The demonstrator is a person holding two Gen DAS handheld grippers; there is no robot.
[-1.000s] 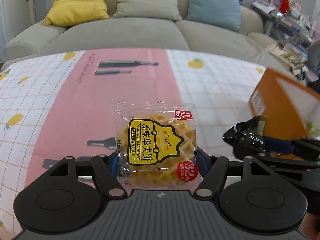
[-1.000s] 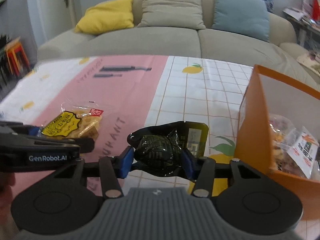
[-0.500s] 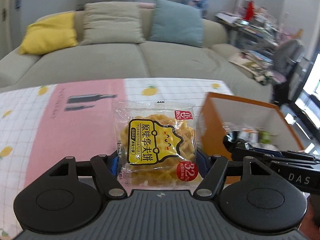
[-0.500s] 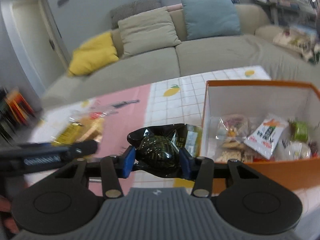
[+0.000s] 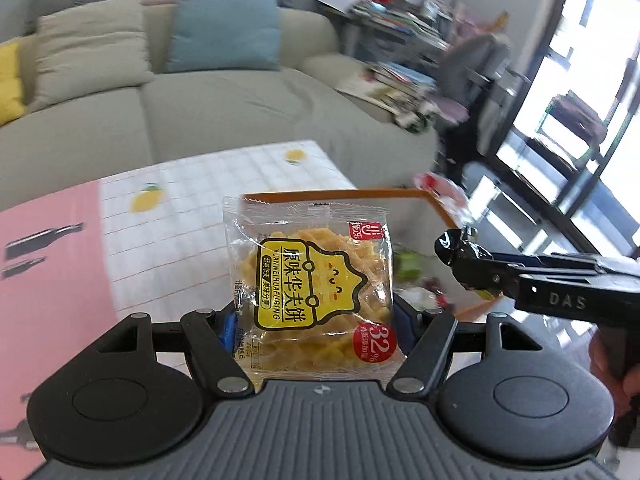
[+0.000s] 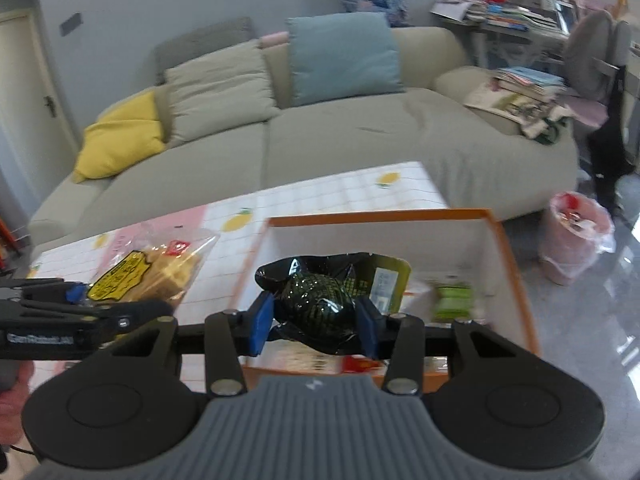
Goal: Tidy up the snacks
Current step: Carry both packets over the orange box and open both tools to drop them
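Clear-wrapped waffle biscuit (image 5: 312,292) (yellow label)

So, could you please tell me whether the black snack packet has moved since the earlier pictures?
Yes. The black snack packet, clamped in the right hand-held gripper, has moved right, from over the tablecloth to over the orange box.

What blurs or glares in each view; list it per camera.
Left wrist view: the waffle cookie packet in the left hand-held gripper is sharp, the shelves smear, the window blows out. Right wrist view: the black snack pouch is crisp, the orange box contents blur, the sofa bows.
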